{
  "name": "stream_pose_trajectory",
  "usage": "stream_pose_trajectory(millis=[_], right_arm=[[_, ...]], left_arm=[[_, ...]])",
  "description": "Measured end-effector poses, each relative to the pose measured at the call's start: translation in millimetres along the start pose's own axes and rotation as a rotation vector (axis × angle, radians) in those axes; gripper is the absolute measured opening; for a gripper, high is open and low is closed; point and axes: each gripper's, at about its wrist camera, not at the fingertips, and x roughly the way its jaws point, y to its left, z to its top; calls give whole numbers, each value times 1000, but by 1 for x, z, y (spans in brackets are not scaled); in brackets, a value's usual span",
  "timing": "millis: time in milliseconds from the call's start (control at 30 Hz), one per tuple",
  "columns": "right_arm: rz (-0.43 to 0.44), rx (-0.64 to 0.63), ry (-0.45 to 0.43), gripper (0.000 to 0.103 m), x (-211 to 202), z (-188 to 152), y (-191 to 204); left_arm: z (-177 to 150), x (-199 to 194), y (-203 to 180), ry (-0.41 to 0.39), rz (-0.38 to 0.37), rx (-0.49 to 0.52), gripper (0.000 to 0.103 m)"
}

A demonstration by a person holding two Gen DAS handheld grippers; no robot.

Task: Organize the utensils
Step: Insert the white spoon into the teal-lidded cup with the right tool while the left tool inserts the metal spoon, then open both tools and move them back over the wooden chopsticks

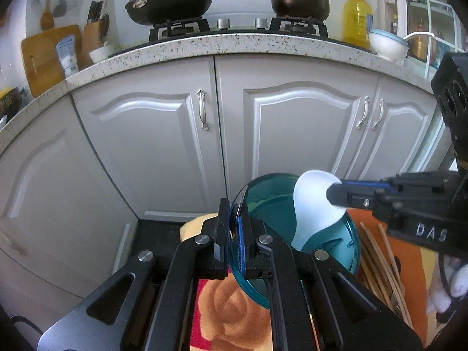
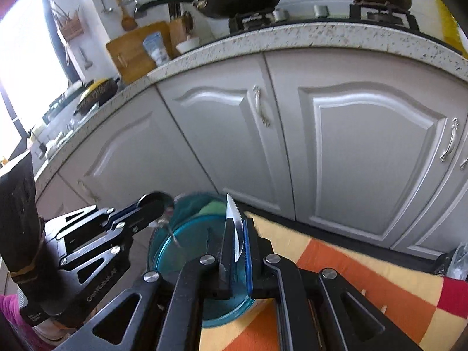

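A: Both grippers clamped: left gripper on a metal spoon, right gripper on a white plastic spoon, above the teal bowl.

B: Surface?

A: Orange-and-yellow checked cloth, white kitchen cabinets behind.

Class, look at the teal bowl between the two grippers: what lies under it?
The teal bowl sits on a patterned orange, yellow and red cloth. Wooden chopsticks lie beside it. What the cloth covers, and whatever is directly beneath the bowl, cannot be seen.
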Motion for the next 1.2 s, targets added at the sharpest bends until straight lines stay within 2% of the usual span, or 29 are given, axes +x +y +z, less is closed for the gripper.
stream_pose_trajectory(millis=[133, 233, 300, 367, 433, 467, 500, 533, 800, 1000, 1200], right_arm=[[-15, 26, 27, 4, 4, -7, -4], [-8, 62, 42, 6, 2, -9, -11], [-20, 61, 33, 7, -2, -10, -13], [-25, 68, 34, 9, -6, -10, -14], [-26, 73, 22, 14, -13, -11, -14], [-29, 72, 16, 24, -16, -11, -14], [-30, 74, 3, 38, -22, -12, -13], [-29, 77, -7, 41, -27, -13, -12], [-78, 79, -73, 41, -73, -35, -6], [-175, 78, -96, 41, -109, -62, -2], [-224, 114, -105, 41, -137, -85, -9]], left_arm=[[-3, 1, 0, 25, -7, -24, 4], [-3, -2, 0, 31, -13, -30, 14], [-3, -4, 1, 34, -20, -43, 26], [-2, -8, 1, 31, -25, -55, 31], [-3, -14, 0, 24, -23, -57, 36], [-3, -17, 0, 22, -26, -60, 39], [-4, -19, 0, 22, -29, -61, 39], [-4, -22, 0, 22, -31, -64, 39], [-10, -52, -17, -3, -56, -60, 40], [-14, -69, -39, -7, -97, -56, 40], [-18, -79, -66, -5, -135, -34, 40]])
